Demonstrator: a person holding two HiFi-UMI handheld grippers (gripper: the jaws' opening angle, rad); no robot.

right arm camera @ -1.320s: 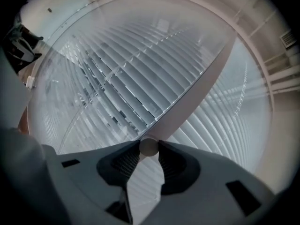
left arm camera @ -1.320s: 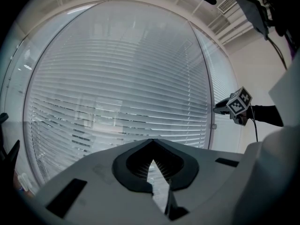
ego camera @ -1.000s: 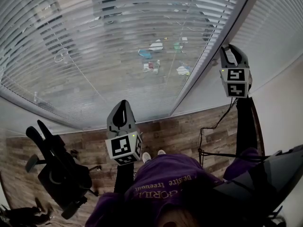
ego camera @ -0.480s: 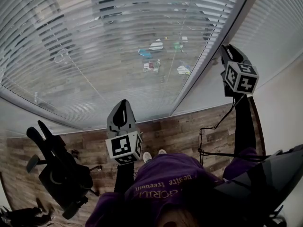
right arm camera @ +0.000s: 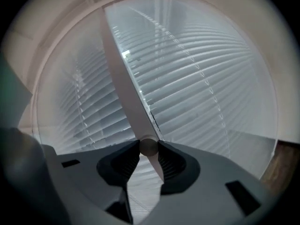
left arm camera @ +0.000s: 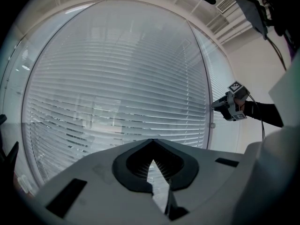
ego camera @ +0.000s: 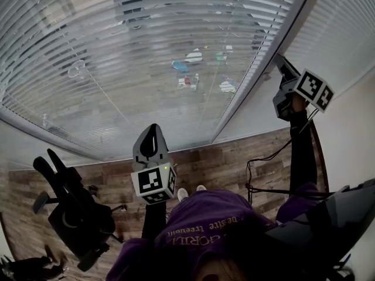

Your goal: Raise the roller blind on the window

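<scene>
Firmly, the right gripper [ego camera: 282, 66] clamps the round knob [right arm camera: 149, 146] on the window post [right arm camera: 123, 88]. Left gripper [ego camera: 153, 129], jaws together, hangs well left.

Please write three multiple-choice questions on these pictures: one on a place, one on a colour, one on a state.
1. Where in the head view is the black office chair?
A. lower left, on the brown wooden floor
B. upper right
C. top centre

2. What colour is the person's top?
A. white
B. purple
C. green

3. What do the right gripper's jaws do?
A. stand apart, empty
B. hold a cord
C. press on the small round pale knob on the window post

1 A: it stands at lower left. 2 B: purple cloth fills the bottom. 3 C: the jaws pinch the knob.
</scene>
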